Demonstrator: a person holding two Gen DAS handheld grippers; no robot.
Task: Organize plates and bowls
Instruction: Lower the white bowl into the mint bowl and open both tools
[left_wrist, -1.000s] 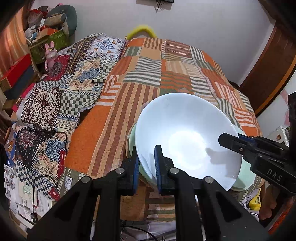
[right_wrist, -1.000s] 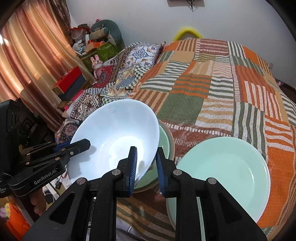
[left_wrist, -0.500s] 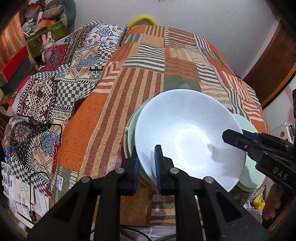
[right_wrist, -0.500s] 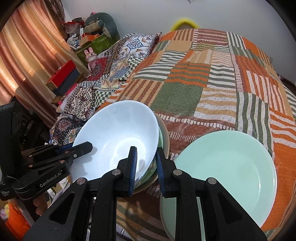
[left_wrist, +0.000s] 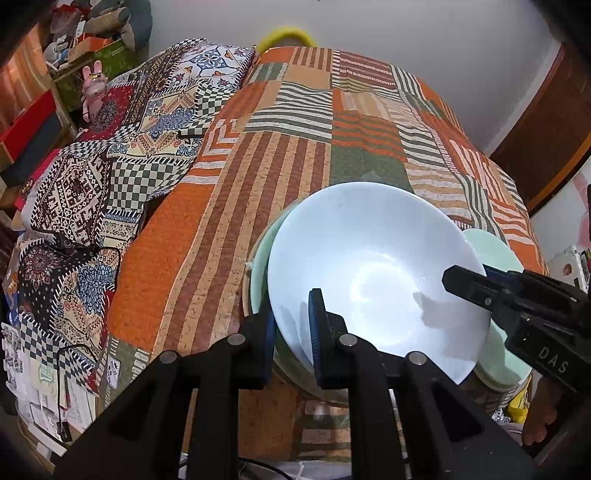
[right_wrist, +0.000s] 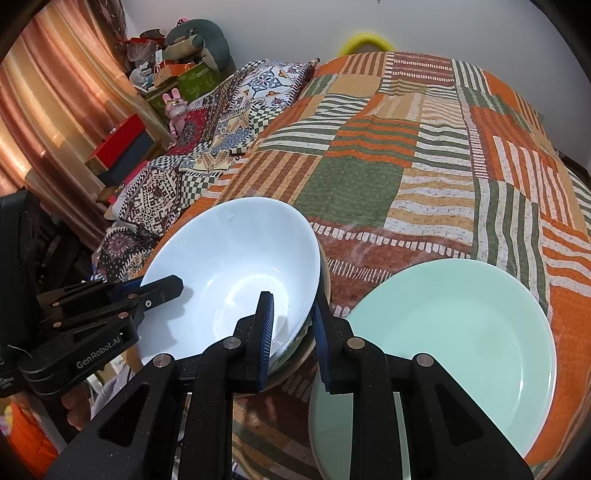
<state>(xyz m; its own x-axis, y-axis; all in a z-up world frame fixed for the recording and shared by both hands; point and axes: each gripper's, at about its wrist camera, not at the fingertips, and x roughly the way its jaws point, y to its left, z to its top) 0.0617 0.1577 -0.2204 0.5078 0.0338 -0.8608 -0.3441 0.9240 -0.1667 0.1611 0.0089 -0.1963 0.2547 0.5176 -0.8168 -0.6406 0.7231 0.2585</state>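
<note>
Two grippers clamp one white bowl (left_wrist: 373, 273) over a stack at lower centre

Left gripper (left_wrist: 293, 325), marked "GenRobot.AI", and right gripper (right_wrist: 290, 325), marked "DAS", each pinch opposite rims; a green plate (right_wrist: 454, 325) lies lower right on the quilt (right_wrist: 406, 155)

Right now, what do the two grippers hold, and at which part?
Both hold the white bowl by its rim: left gripper at the near-left edge, right gripper at the opposite edge.

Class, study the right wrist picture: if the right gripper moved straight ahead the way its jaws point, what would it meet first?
The right gripper already straddles the rim of the white bowl, so going straight on it would press further onto that bowl's wall. Beyond it lies the bedspread, though depth is hard to judge.
</note>
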